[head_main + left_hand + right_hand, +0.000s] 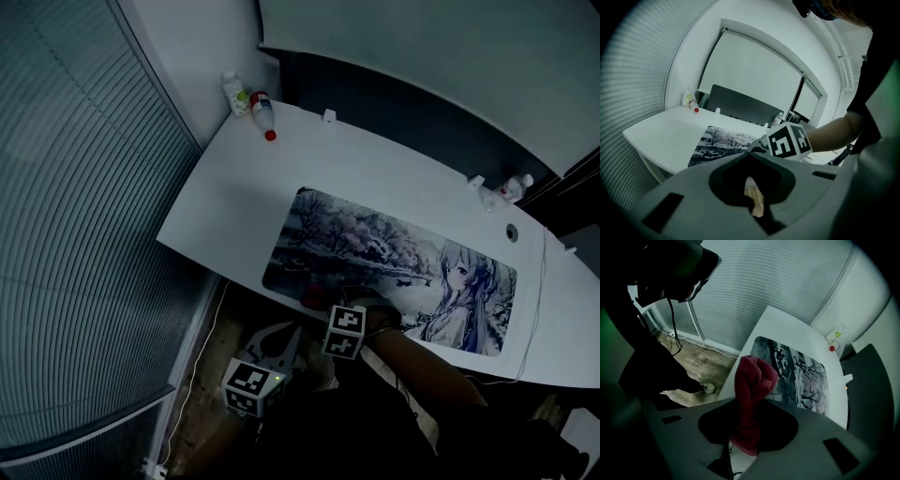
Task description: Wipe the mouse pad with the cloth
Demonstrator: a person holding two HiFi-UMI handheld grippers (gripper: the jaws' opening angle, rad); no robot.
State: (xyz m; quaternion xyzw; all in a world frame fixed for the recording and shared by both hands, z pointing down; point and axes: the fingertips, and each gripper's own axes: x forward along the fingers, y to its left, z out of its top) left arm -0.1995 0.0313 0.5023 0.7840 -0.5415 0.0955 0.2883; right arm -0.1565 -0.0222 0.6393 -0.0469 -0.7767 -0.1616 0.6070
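The white desk (234, 192) carries the printed mouse pad (375, 246), at whose near edge the right tongs (749, 404) pinch a bunched red cloth (753, 376), likely ready to wipe, while the left tongs (751, 154), closed and empty, hang clear below that edge.

White desk (234, 187) before me, curved front edge. Far left corner: upright bottle with green label (233, 94), touching it bottle with red cap (263, 114), lying down. Small white clip (329, 116) at back edge. Far right: small clear bottle (513, 187), near it round cable hole (511, 232). Thin white cable (537, 309) runs along right end. Dark panel (394, 103) behind desk. Blinds (75, 216) at my left. Wooden floor (211, 375) below.
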